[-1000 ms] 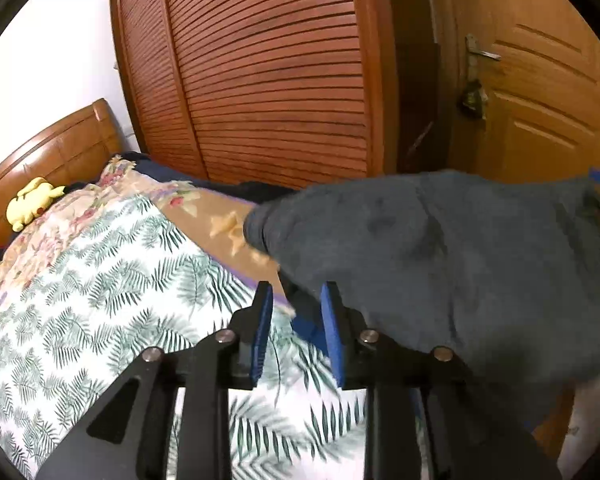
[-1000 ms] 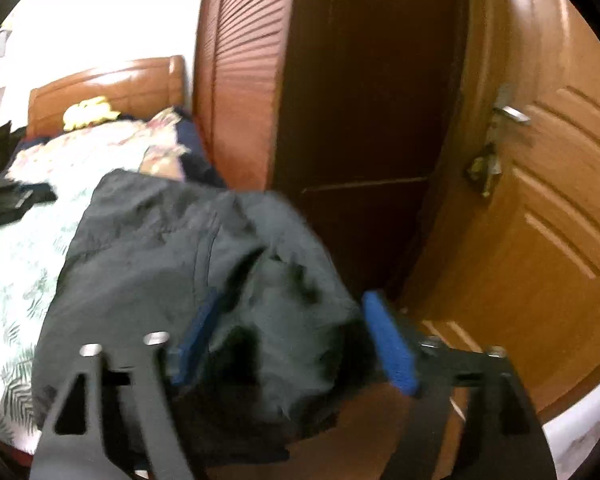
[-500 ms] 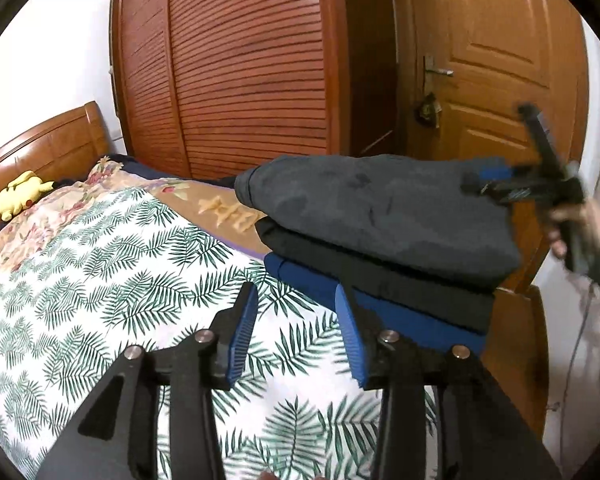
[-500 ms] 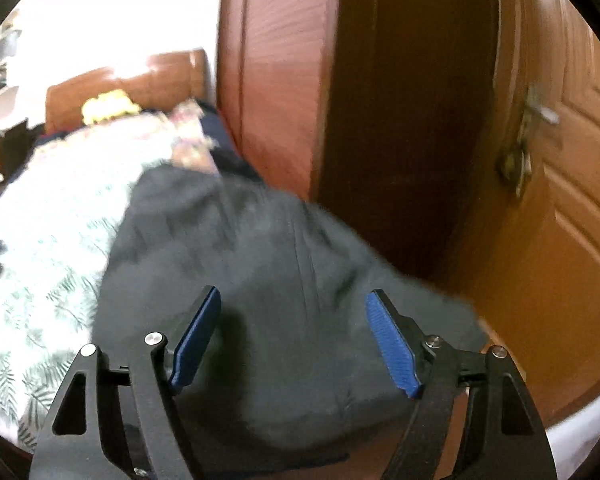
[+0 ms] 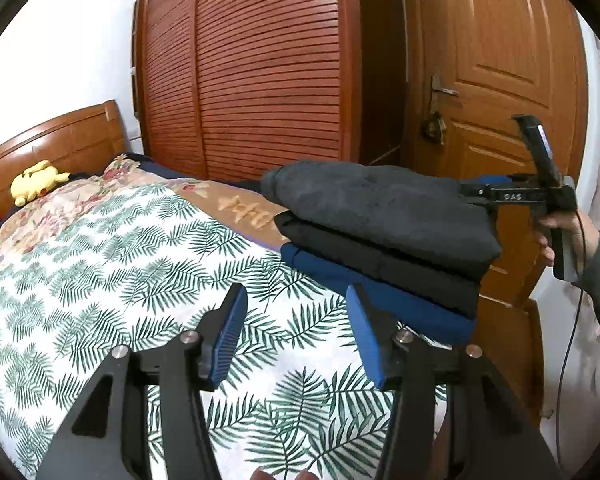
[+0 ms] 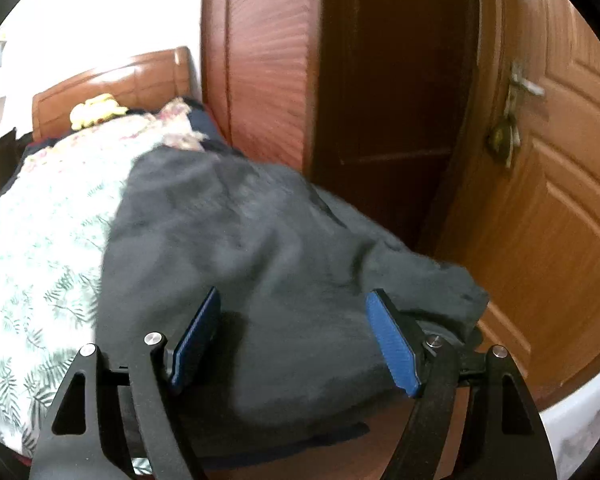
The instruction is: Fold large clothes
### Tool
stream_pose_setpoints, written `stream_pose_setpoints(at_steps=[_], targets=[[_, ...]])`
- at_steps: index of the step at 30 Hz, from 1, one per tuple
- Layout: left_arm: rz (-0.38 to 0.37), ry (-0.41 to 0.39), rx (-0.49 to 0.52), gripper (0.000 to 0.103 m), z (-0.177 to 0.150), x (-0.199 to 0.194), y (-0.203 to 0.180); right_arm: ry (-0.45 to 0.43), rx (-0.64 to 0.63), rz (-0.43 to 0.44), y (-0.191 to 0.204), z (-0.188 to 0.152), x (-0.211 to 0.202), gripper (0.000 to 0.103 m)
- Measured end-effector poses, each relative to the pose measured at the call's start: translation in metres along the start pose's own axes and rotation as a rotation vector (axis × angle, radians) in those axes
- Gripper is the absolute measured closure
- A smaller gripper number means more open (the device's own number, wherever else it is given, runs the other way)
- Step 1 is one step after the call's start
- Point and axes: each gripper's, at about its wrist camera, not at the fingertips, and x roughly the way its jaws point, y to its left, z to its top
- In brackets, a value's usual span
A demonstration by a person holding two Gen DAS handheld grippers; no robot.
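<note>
- The folded dark grey garment [image 5: 380, 204] tops a stack of three at the bed's corner; from the left gripper [image 5: 296, 336] it lies at about 1 o'clock, its long axis running from 10 o'clock down to 4 o'clock in the left wrist view.
- The right gripper [image 6: 294, 340] is much the nearer: in its own view the grey cloth fills the space just ahead, from 11 o'clock across to 2 o'clock, and passes between and under its fingers.
- Its blue pads stand wide apart and pinch nothing (the cloth lies loose below them). The left gripper is likewise spread wide and holds nothing, hanging over the bedspread short of the stack.
- The grey piece looks thick and soft, its top slightly rumpled, its far right corner drooping over the edge.
- Under it sit a black folded garment [image 5: 380, 258] and a blue folded garment [image 5: 400, 300], edges stepped.
- Any tidying of the top piece would, I judge, fall to the right gripper.
- Beyond: the palm-leaf bedspread [image 5: 100, 280], a yellow plush toy [image 5: 36, 180] at 9 o'clock by the wooden headboard [image 5: 52, 136], a louvred wardrobe [image 5: 252, 72] at 12, and a panelled door [image 5: 500, 60] at 2.
</note>
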Motion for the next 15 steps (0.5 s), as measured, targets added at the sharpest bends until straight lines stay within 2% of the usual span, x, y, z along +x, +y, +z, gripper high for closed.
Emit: stream_pose_setpoints(at_steps=[3,9,15], targets=[[0.01,0.001,-0.029,0.052,-0.01,-0.008,0.011,-0.053,-0.031,0.038,0.031,0.006,-0.016,0.025],[0.058,0.029,-0.074,0.052,-0.035,-0.018,0.034,-0.1,-0.072,0.151,0.11,0.003,-0.023,0.016],[0.176,0.038,-0.141,0.052,-0.069,-0.038,0.067,-0.1,-0.128,0.248,0.188,-0.013,-0.002,0.011]])
